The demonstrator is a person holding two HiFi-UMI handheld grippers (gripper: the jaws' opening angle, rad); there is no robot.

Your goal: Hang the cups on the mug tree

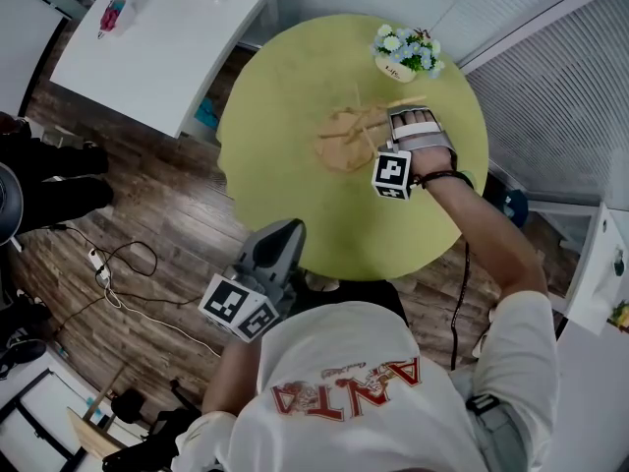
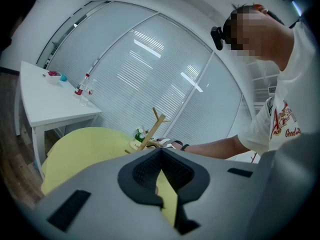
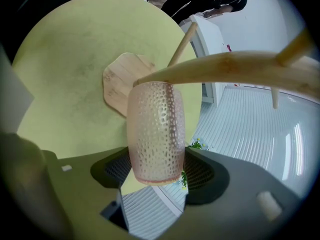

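Note:
A pink dimpled cup sits between the pads of my right gripper, which is shut on its sides. The cup's far end lies against a thick peg of the wooden mug tree, above the tree's base. In the head view the right gripper hovers over the mug tree on the round yellow-green table, and the cup is mostly hidden. My left gripper hangs off the table's near edge, close to the person's body. Its jaws are shut and empty, pointing toward the tree.
A small pot of flowers stands at the table's far right, just behind the tree. A white rectangular table with bottles stands at the back left. Cables lie on the wooden floor to the left.

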